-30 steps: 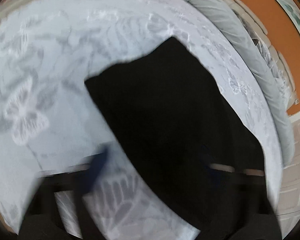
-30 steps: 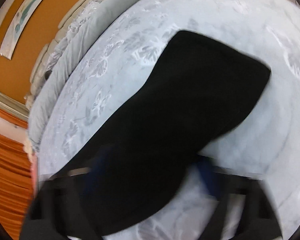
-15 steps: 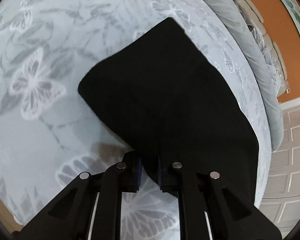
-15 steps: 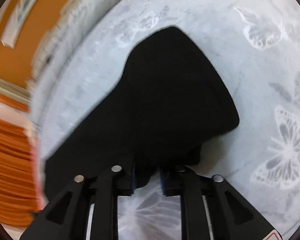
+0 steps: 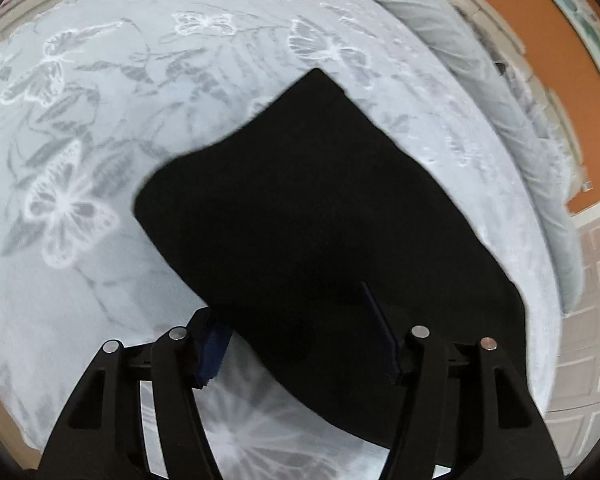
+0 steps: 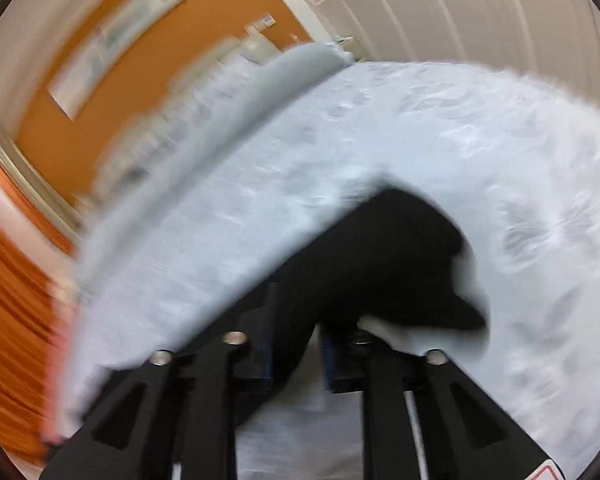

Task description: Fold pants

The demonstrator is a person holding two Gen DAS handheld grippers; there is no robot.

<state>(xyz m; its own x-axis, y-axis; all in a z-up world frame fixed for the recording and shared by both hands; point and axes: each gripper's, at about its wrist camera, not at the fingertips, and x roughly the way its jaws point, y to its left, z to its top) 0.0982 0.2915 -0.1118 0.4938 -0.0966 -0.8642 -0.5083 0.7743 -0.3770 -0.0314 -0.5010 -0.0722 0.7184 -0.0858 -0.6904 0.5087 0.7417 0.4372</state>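
The black pants (image 5: 312, 216) lie folded on the bed (image 5: 100, 120), short of its pillow. The left gripper (image 5: 300, 344) is spread, released; the right gripper (image 6: 296, 344) grasps a fold. Next, I judge: lay it down squarely.

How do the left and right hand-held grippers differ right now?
The left hand-held gripper has its jaws spread wide over the black pants, gripping nothing; the right hand-held gripper has its jaws closer together with pants fabric between them. The left view is fairly sharp; the right view is blurred by motion. Both hang over the butterfly-print bedspread.
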